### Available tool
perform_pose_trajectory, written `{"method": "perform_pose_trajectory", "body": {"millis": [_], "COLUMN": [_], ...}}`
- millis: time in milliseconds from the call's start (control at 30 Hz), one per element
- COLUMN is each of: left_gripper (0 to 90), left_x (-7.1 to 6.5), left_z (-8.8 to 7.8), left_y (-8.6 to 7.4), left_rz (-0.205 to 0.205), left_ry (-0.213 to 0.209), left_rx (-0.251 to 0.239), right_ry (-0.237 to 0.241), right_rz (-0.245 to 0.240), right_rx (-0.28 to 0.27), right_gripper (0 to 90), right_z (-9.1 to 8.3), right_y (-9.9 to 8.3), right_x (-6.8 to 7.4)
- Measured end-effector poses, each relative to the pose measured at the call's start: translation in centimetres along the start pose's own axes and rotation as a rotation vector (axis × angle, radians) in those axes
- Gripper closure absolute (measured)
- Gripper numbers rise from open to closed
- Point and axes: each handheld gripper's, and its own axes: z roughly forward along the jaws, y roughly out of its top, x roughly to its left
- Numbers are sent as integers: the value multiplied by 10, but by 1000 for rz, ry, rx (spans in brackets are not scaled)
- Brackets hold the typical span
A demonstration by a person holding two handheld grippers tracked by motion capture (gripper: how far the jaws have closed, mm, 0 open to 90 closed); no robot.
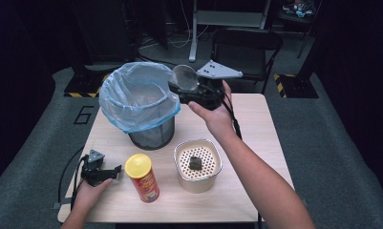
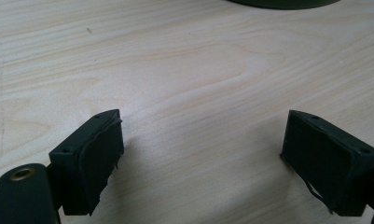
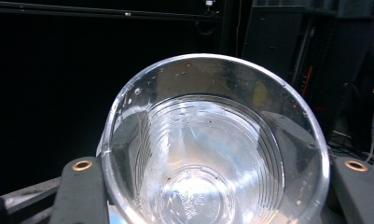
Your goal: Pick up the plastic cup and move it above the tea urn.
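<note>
Here the landmark was the mesh bin (image 1: 151,133), lined with a pale blue bag (image 1: 136,95), at the far left part of the wooden table (image 1: 256,124). The right gripper (image 1: 179,89) was held in the air just beside the bin's right rim, and its jaws were clamped on a clear plastic cup (image 1: 185,77). In the right gripper view the cup (image 3: 212,144) was seen from its open mouth, with both jaws pressed against its walls; its lower part was cut off by the edge, and some small specks sat on the inside wall. Whether the cup mouth was over the bag or only beside it, I could not tell.

In front of the bin stood a yellow-lidded red can (image 1: 142,177), and to the can's right a cream container (image 1: 197,166) with a perforated insert and a small dark lump (image 1: 195,162) on it; what the lump was stayed unclear. Near the table's front left corner, well apart from the bin, the left gripper (image 1: 113,171) rested low, partly covered by the hand (image 1: 91,193). In the left gripper view the left gripper (image 2: 201,154) had its jaws wide apart over bare wood, and a dark curved edge (image 2: 282,3) at the top was cut off.
</note>
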Motion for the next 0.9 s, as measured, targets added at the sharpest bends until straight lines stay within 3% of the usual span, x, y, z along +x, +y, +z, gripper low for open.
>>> {"method": "perform_pose_trajectory", "body": {"millis": [200,300,333,400,433,700,900], "left_gripper": [117,117,116,112,112,111,114], "left_x": [0,0,1,0,0,-1,-1], "left_z": [0,0,0,0,-1,-1,-1], "left_y": [0,0,0,0,1,1,1], "left_rz": [5,6,26,26,54,56,56], "left_ry": [-9,-13,-20,-32,-56,-55,-56], "left_rx": [1,-1,5,10,12,10,12], "right_ry": [9,9,12,8,5,17,7], "right_rz": [-30,-30,-34,-46,-46,3,5], "right_rx": [13,47,52,66,82,101,124], "right_gripper": [332,326,324,321,320,320,307], "right_z": [32,53,56,65,71,94,105], "right_y": [12,14,14,13,13,8,2], "right_x": [7,13,13,14,14,19,22]}}
